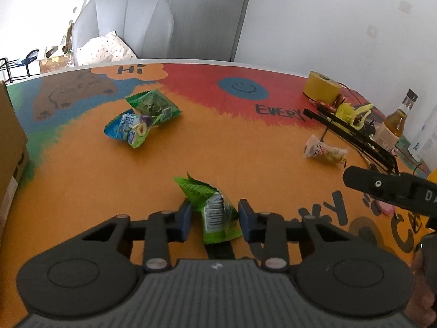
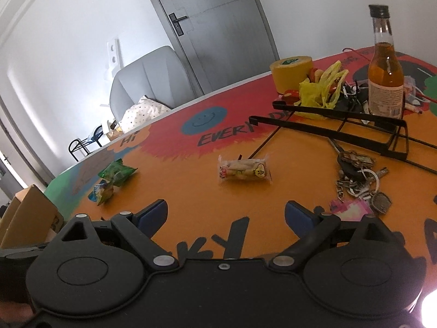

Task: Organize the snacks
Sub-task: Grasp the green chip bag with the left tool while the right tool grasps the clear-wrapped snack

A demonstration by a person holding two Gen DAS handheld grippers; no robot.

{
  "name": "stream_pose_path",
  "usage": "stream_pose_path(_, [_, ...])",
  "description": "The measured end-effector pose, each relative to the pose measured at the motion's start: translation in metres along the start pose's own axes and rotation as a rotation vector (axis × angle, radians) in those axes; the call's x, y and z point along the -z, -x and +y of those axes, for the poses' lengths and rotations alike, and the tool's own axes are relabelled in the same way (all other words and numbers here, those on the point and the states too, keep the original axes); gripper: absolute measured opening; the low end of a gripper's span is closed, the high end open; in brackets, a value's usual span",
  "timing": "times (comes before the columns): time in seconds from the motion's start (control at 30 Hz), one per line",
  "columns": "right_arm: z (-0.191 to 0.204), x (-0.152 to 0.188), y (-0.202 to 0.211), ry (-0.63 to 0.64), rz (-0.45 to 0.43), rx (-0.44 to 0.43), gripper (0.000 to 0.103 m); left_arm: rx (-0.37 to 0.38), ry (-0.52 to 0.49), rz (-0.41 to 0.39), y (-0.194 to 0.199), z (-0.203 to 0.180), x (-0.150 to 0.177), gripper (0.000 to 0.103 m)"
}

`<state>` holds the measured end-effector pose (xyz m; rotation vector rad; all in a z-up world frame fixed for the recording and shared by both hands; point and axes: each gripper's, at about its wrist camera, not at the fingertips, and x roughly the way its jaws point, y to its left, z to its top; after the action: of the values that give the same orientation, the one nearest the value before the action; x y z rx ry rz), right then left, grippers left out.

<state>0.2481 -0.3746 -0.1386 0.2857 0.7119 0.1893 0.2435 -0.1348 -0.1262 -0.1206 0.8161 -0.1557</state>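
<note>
A bright green snack packet (image 1: 211, 207) lies on the orange table between the blue pads of my left gripper (image 1: 215, 218), whose jaws are partly open and stand on either side of it with small gaps. Farther back lie a dark green packet (image 1: 154, 105) and a blue-green packet (image 1: 129, 129), touching each other; both also show in the right wrist view, dark green (image 2: 117, 173) and blue-green (image 2: 102, 191). A clear packet of pale snacks (image 2: 244, 170) lies ahead of my right gripper (image 2: 225, 214), which is open and empty; the packet also shows in the left wrist view (image 1: 325, 150).
A black wire rack (image 2: 341, 125) lies at the right with a yellow plastic bag (image 2: 322, 90), a yellow tape roll (image 2: 291, 72) and a glass bottle (image 2: 385, 73). A bunch of keys (image 2: 360, 180) lies near it. A cardboard box (image 1: 11, 142) stands at the left edge.
</note>
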Motion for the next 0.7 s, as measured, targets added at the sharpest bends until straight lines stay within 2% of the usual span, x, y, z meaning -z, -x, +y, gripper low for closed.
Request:
stream_pose_path(0.1, [-0.002, -0.004, -0.008, -0.004, 0.004, -0.008, 0.094, -0.031, -0.001, -0.015, -0.002, 0.002, -0.004, 0.032])
stream_pose_path(0.43, [-0.003, -0.02, -0.03, -0.001, 0.0, 0.018, 0.094, -0.06, 0.003, -0.06, -0.001, 0.012, -0.025, 0.032])
stream_pose_path(0.7, [0.008, -0.027, -0.052, 0.024, -0.022, 0.14, 0.094, -0.084, 0.027, -0.079, -0.001, 0.029, -0.036, 0.032])
